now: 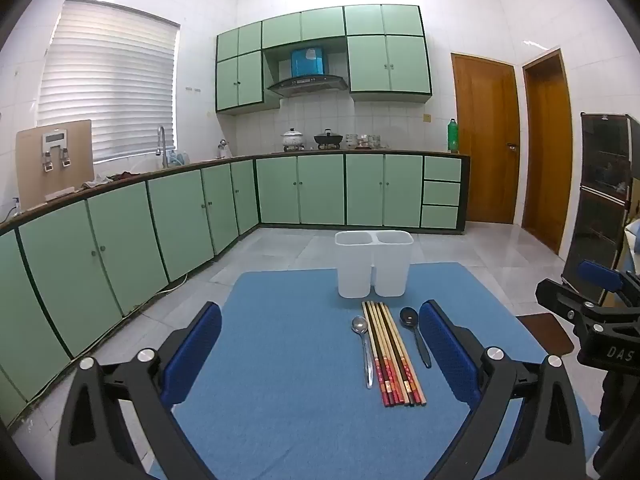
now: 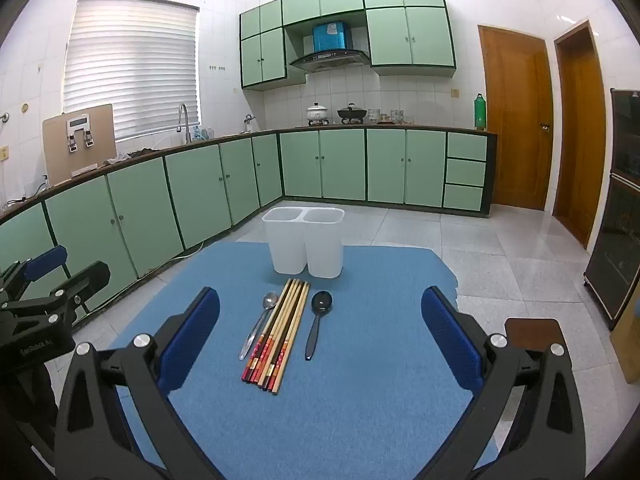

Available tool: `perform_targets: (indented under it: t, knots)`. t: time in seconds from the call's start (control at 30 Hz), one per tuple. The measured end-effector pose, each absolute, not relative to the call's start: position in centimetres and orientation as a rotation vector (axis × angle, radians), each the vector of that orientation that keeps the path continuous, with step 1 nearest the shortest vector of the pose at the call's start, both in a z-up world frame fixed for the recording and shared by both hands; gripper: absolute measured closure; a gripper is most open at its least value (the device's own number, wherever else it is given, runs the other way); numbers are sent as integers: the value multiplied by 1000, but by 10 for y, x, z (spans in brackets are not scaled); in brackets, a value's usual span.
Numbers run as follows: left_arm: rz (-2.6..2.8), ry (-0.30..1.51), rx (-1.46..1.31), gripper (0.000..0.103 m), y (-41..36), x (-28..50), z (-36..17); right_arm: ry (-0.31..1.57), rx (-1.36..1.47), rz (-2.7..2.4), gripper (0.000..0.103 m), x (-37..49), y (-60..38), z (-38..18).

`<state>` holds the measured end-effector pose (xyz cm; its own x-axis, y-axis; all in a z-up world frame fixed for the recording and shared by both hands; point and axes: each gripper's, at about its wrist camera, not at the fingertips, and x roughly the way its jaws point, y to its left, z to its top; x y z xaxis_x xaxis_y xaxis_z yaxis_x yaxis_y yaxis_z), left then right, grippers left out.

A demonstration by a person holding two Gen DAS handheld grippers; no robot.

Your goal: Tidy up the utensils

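On a blue mat (image 1: 280, 340) (image 2: 380, 380) lie several chopsticks (image 1: 394, 354) (image 2: 280, 332) in a row, a silver spoon (image 1: 364, 346) (image 2: 260, 324) on their left and a black spoon (image 1: 414, 330) (image 2: 318, 320) on their right. Behind them stands a white two-compartment holder (image 1: 374, 264) (image 2: 306, 242), both compartments bare inside as far as I can see. My left gripper (image 1: 320, 324) hovers wide open over the near mat, holding nothing. My right gripper (image 2: 320, 308) is also wide open and holds nothing; its body (image 1: 592, 312) shows at the right edge of the left wrist view.
Green kitchen cabinets (image 1: 180, 216) (image 2: 200, 184) run along the left and back walls under a counter with pots. Wooden doors (image 1: 486, 140) (image 2: 516, 120) are at the back right, a dark glass cabinet (image 2: 618, 220) at the right. Grey tiled floor (image 2: 480, 248) surrounds the mat.
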<state>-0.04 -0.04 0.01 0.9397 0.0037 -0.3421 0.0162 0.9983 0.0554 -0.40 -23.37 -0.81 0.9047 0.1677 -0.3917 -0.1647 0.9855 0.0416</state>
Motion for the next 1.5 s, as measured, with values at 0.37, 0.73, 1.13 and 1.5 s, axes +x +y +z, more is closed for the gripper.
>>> perform_targets:
  t: [0.37, 0.73, 1.13, 1.5]
  knots:
    - [-6, 355, 55, 6, -1, -5, 9, 403, 6, 174, 5, -4, -233, -8]
    - [2, 352, 51, 6, 4, -4, 3, 406, 8, 174, 5, -4, -232, -7]
    - [4, 352, 50, 6, 3, -3, 2, 406, 9, 173, 5, -4, -232, -7]
    - [4, 352, 51, 6, 3, -2, 1, 407, 9, 174, 5, -4, -232, -7]
